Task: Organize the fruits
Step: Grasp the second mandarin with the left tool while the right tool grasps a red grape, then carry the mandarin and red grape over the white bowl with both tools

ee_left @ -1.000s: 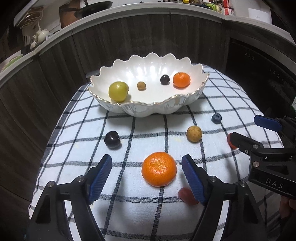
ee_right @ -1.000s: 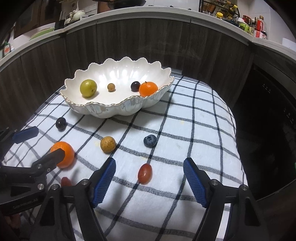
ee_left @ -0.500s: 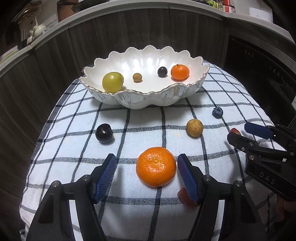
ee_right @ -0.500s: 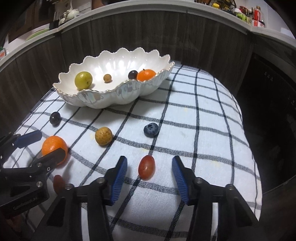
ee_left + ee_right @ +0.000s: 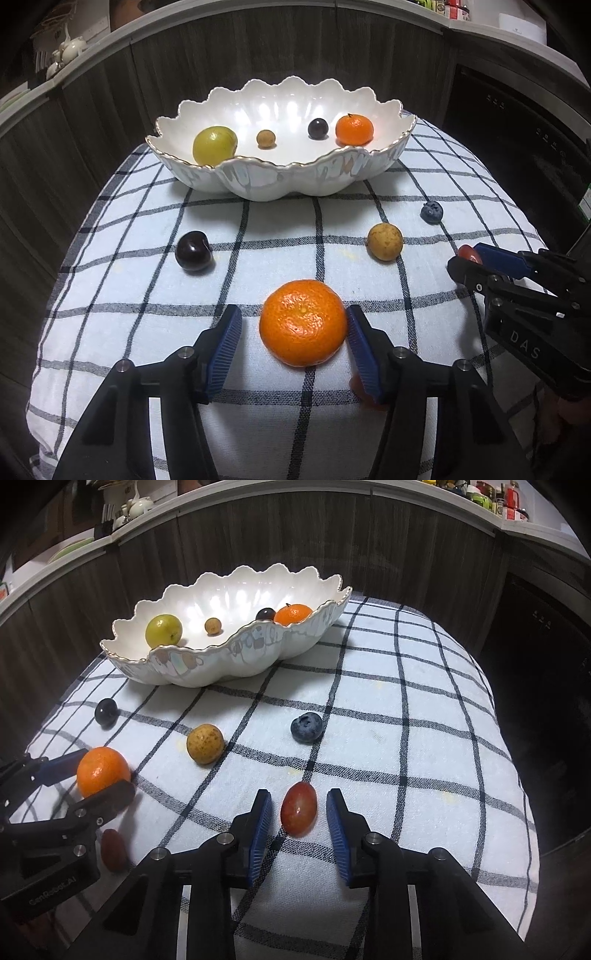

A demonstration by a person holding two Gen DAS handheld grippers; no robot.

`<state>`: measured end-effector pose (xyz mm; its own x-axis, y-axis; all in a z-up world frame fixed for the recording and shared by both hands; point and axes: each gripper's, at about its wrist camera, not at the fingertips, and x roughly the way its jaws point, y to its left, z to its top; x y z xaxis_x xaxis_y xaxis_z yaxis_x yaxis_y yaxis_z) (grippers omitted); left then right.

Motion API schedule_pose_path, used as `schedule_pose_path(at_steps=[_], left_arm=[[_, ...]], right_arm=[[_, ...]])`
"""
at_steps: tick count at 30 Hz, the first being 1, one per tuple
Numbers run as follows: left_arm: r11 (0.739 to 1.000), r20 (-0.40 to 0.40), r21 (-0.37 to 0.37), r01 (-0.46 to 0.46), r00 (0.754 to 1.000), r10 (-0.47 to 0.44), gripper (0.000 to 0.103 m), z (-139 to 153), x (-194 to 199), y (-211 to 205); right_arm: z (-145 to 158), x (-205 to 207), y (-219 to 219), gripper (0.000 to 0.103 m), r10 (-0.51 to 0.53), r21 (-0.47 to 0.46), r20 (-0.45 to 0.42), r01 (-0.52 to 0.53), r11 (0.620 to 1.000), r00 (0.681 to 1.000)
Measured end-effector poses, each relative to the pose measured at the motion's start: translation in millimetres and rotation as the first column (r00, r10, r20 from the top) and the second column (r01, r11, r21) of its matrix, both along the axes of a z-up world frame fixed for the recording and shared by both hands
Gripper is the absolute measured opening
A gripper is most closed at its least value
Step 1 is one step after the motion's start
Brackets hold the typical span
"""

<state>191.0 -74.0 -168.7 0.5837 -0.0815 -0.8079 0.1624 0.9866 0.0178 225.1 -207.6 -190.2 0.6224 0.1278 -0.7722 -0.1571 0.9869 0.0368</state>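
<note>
A mandarin [image 5: 303, 321] lies on the checked cloth between the fingers of my left gripper [image 5: 291, 326]. Its jaws are closing: the right pad [image 5: 356, 332] is at the peel, while the left pad stands a little off. A red grape [image 5: 299, 808] lies between the fingers of my right gripper [image 5: 298, 801], whose jaws are closing too, with a narrow gap on each side. Behind them stands the white scalloped bowl [image 5: 277, 181] [image 5: 207, 664], holding a green fruit [image 5: 214, 144], a small brown fruit [image 5: 266, 138], a dark grape [image 5: 317, 127] and a second mandarin [image 5: 354, 129].
Loose on the cloth [image 5: 406, 775] are a dark cherry [image 5: 194, 254], a brown longan [image 5: 205, 744], a blueberry [image 5: 306, 726] and another red grape [image 5: 112, 849] by the left gripper. Dark cabinet fronts curve behind; the cloth drops off at right.
Both grippers' jaws have narrowed around their fruit, the right one by much more. The right gripper has sunk closer to the red grape. The fruits have not moved.
</note>
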Motion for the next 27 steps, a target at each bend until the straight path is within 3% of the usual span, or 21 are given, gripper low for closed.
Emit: schedule_pose_path(at_steps=[5,27], left_arm=[[1.0,-0.021,-0.014,0.011,1.0,-0.011,0.044,-3,0,-2],[0.999,0.027,-0.032,0.033,0.999,-0.032,0.041,21,-8,-2]], right_arm=[[0,0,-1,0.024,-0.007,-0.002,0.0,0.007,1.0,1.0],[22,-8,-1,0.021,-0.025,0.019,0.029,0.025,1.0,0.999]])
